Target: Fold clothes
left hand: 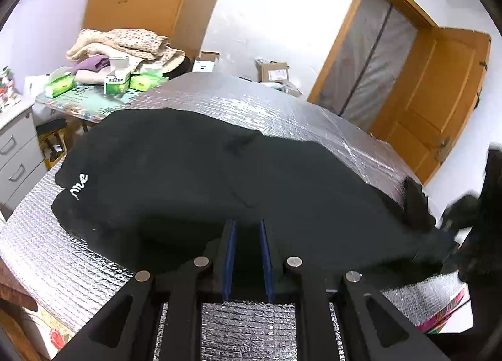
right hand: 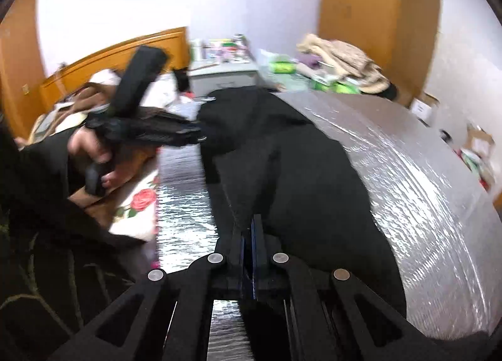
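A black garment (left hand: 194,179) with small white lettering lies spread on the silver foil-covered table (left hand: 282,110). My left gripper (left hand: 246,229) sits at its near edge, jaws a little apart, with black cloth between the blue pads. In the right wrist view the same garment (right hand: 298,172) runs along the table (right hand: 423,188). My right gripper (right hand: 248,226) is shut on the garment's near edge. The left gripper (right hand: 200,135) shows there too, held by a hand at the left edge of the cloth.
Folded beige and purple clothes (left hand: 125,47) and green tissue boxes (left hand: 116,82) sit at the table's far end. A grey drawer unit (left hand: 15,147) stands left. An orange door (left hand: 439,100) is right. A bed (right hand: 94,103) lies beyond the table.
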Action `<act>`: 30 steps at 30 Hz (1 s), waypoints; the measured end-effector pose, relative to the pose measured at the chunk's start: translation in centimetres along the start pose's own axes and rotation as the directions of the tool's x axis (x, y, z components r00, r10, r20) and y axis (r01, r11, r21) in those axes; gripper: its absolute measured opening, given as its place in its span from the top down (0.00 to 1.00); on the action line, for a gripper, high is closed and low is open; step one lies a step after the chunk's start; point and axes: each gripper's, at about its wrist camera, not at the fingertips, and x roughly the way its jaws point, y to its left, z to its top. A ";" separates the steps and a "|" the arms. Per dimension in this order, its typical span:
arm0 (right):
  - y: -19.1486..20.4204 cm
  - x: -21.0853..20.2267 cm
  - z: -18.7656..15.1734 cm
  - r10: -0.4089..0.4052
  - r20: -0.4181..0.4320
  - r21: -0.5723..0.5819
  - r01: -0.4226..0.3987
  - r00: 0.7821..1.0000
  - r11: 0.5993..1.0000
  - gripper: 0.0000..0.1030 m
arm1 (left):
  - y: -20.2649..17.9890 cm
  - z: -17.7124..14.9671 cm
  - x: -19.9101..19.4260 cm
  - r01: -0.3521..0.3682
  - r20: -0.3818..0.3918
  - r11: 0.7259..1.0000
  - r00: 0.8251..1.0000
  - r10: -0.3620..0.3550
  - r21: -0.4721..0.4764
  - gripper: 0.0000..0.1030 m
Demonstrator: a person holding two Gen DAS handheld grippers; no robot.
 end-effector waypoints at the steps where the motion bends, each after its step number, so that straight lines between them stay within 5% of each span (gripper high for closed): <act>1: -0.1 1.3 -0.6 0.008 -0.050 0.010 -0.008 0.999 1.000 0.97 | -0.1 0.0 0.0 0.004 0.000 1.000 1.000 -0.004 -0.002 0.85; 4: -0.2 4.4 -2.4 0.028 -0.172 0.043 -0.021 0.985 0.999 0.97 | -0.9 -0.1 0.1 0.024 -0.001 0.999 1.000 -0.024 0.021 0.85; 8: -0.5 3.8 -2.6 0.067 -0.138 0.070 -0.058 0.988 0.996 0.94 | -2.3 -0.2 1.2 0.049 -0.026 0.996 0.999 -0.047 0.072 0.85; 14: -0.9 3.2 -2.8 0.061 -0.131 0.097 -0.048 0.990 0.994 0.92 | -0.8 -0.5 1.0 -0.011 -0.023 0.999 1.000 0.012 0.045 0.85; 18: -2.5 2.3 -2.3 0.015 -0.055 0.167 -0.005 0.998 0.986 0.74 | 0.5 -0.6 0.4 -0.051 -0.007 0.999 0.999 0.051 0.013 0.85; 21: -3.7 1.7 -1.9 -0.024 0.000 0.220 0.023 1.000 0.975 0.73 | 3.2 -0.1 -1.8 -0.145 0.076 0.986 0.986 0.152 -0.084 0.85; 26: -3.4 2.8 -1.7 -0.019 0.010 0.232 0.016 1.000 0.973 0.73 | 9.2 -0.1 -4.9 -0.265 0.124 0.899 0.938 0.324 -0.349 0.76; 30: -3.0 3.3 -1.8 -0.009 -0.003 0.224 0.010 1.000 0.975 0.73 | 11.2 -0.1 -4.7 -0.216 0.112 0.876 0.951 0.289 -0.431 0.74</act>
